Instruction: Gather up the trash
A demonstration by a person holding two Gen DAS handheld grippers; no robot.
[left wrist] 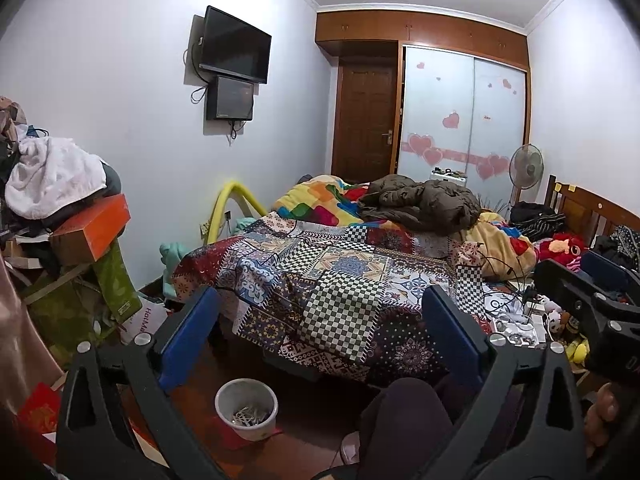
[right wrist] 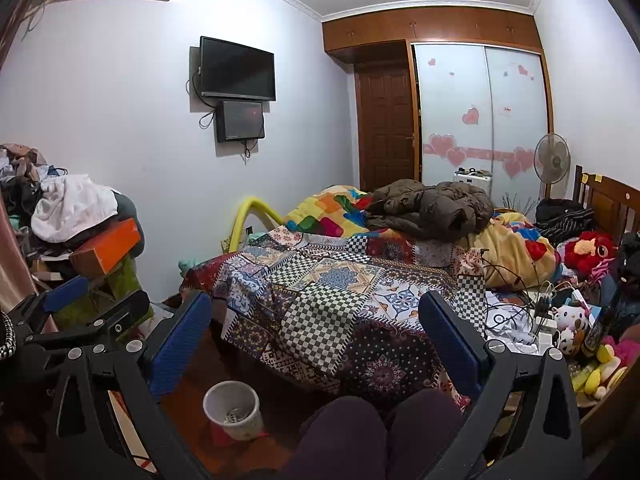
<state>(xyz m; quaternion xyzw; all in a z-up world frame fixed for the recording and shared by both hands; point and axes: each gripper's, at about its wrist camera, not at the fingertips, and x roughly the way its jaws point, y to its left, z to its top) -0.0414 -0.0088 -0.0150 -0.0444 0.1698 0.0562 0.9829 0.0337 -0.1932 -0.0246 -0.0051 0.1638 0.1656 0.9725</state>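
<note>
**Bedroom with a cluttered bed, bin on the floor at its foot**

The bed fills the middle of a white-walled room, covered by a patchwork spread. On the bed's far half lie a bright blanket and a brown jacket. Beyond the bed stand a wooden door and a wardrobe with heart stickers; a fan stands by the bed's far right corner. A television hangs on the wall left of the bed.

The bin, white and holding some pale scraps, sits on the dark wooden floor just in front of the bed's near left corner. The person's knees are between the cameras and the bed, right of the bin.

Left of the bed a heap of clothes tops an orange box. The bed's right edge carries cables and soft toys.

The left gripper is spread wide, nothing between its blue fingers. The right gripper is likewise wide apart and empty.
</note>
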